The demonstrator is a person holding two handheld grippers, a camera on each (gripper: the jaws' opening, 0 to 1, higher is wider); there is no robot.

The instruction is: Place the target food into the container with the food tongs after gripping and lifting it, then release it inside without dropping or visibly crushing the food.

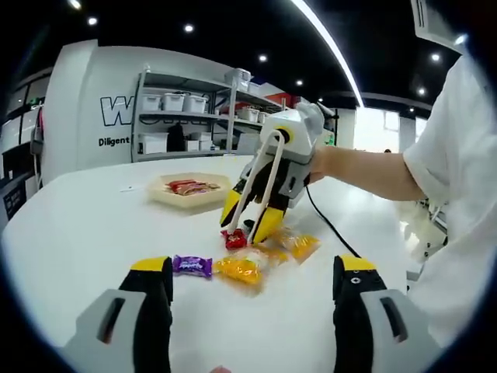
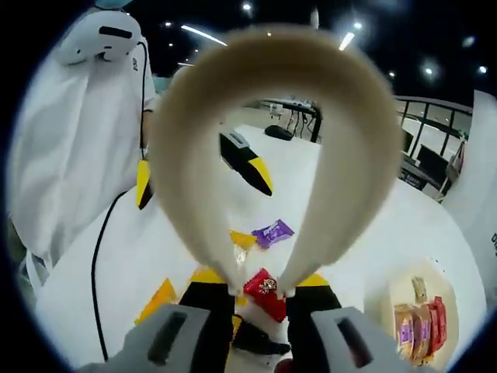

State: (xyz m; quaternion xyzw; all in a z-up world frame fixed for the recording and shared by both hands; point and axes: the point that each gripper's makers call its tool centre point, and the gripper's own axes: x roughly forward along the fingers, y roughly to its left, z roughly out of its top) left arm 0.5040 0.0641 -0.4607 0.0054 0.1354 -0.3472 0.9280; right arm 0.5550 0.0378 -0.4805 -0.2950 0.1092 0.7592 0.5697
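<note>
**Tongs down on the red sweet: slip or squash are the risks**

Left gripper view, left to right. Left gripper (image 1: 254,289): jaws wide apart, nothing between them, low over the near edge of the white table (image 1: 85,225). Just ahead of its left jaw, a purple sweet (image 1: 192,266). Beside that, an orange packet (image 1: 241,270), and a second orange packet (image 1: 299,245) further right. Toward the far edge sits the shallow beige tray (image 1: 180,199), some wrapped pieces already in it. Between tray and packets lies the red sweet (image 1: 234,238), the target by the look of it. The right gripper (image 1: 248,220) comes in from the right, a person's hand behind it, its jaws clamped on a pair of cream tongs (image 1: 260,183); the tong tips meet at the red sweet.

Right gripper view. Tongs (image 2: 264,148) loop up large in front of the lens, squeezed between the jaws, the two tips close on either side of the red sweet (image 2: 264,294). Whether it is off the table I cannot tell. The tray (image 2: 423,318) lies at the right.

Risks, as I judge them:
- The wrapper looks slick and the tips narrow; a loose pinch could let it drop on the carry.
- Too hard a squeeze could crush it.
- The packets touch or nearly touch the sweet; a wide tip could drag one along.
- The tray is low-walled, well apart; a high release may bounce out.
</note>
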